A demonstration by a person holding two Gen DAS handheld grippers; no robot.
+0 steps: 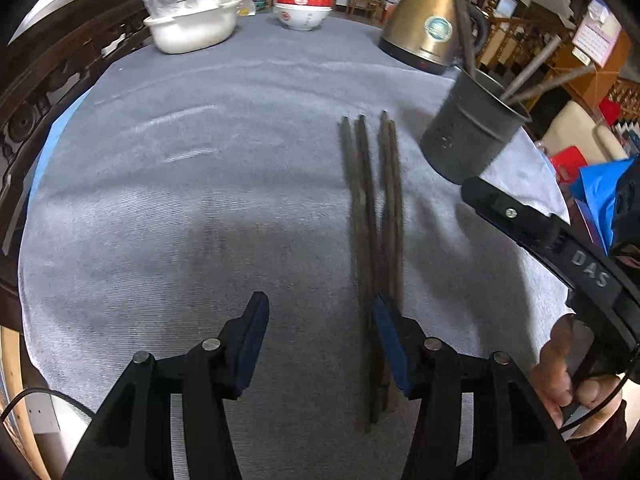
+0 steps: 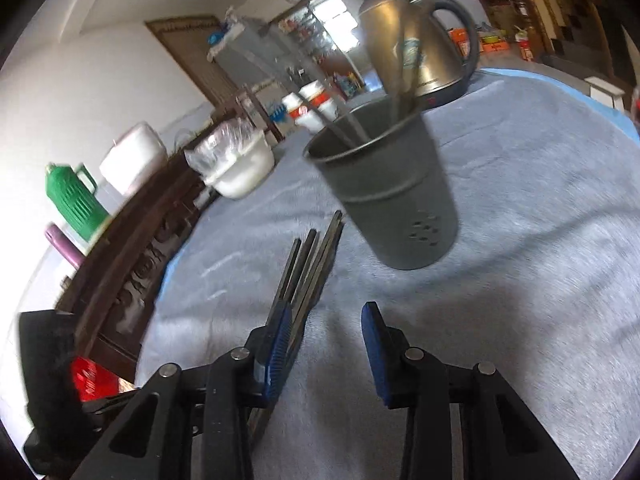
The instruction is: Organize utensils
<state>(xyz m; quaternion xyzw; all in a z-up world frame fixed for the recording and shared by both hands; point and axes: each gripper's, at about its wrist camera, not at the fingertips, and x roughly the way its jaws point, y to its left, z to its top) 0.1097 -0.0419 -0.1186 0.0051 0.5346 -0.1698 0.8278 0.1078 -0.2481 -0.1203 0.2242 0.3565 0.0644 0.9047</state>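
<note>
Your left gripper (image 1: 320, 344) points down at a round table covered in a grey cloth (image 1: 180, 200). Its blue-padded jaws stand about half open with only cloth between them. Four dark chopsticks (image 1: 372, 208) lie side by side on the cloth, running away from you. Their near ends pass just under and beside the right-hand pad of that gripper, not between the jaws.

Your right gripper (image 2: 324, 344) hovers over the same cloth, jaws partly open and gripping nothing. In the right wrist view, the chopsticks lie along the outer side of its left pad; whether they touch it cannot be told.

A grey metal cup (image 1: 472, 136) stands on the cloth just right of the chopsticks' far tips. More chopsticks already stand in it, leaning outward.

Farther back sit a gold kettle (image 1: 424, 32), a stack of red-and-white bowls (image 1: 304, 4) and a white bowl (image 1: 192, 32) with clear plastic in it.

Your right hand (image 1: 560, 376) shows at the lower right of the left wrist view.
</note>
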